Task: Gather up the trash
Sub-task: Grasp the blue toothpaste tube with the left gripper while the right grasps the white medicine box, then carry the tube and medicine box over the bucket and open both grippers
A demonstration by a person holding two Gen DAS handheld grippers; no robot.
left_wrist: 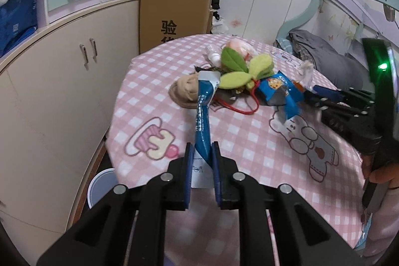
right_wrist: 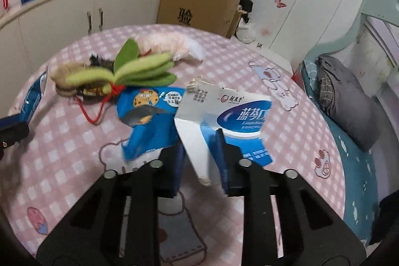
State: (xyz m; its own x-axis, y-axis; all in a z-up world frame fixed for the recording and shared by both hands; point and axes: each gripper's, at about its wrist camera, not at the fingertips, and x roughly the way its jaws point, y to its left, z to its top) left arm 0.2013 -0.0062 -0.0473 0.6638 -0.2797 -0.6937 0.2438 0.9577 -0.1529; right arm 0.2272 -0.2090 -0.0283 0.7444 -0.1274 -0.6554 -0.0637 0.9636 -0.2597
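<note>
Pink tablecloth (left_wrist: 249, 136) lies bare near its edge — clutter (left_wrist: 237, 66) mid-table.

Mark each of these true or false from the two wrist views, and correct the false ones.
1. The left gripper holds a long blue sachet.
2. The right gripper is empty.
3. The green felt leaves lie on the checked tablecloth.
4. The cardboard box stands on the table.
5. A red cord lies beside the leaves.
1. True: the left gripper is shut on the blue sachet.
2. False: the right gripper is shut on a torn white and blue carton piece.
3. True: the green felt leaves rest on the pink checked tablecloth.
4. False: the cardboard box stands behind the table, against the cupboards.
5. True: the red cord trails out from under the leaves.
</note>
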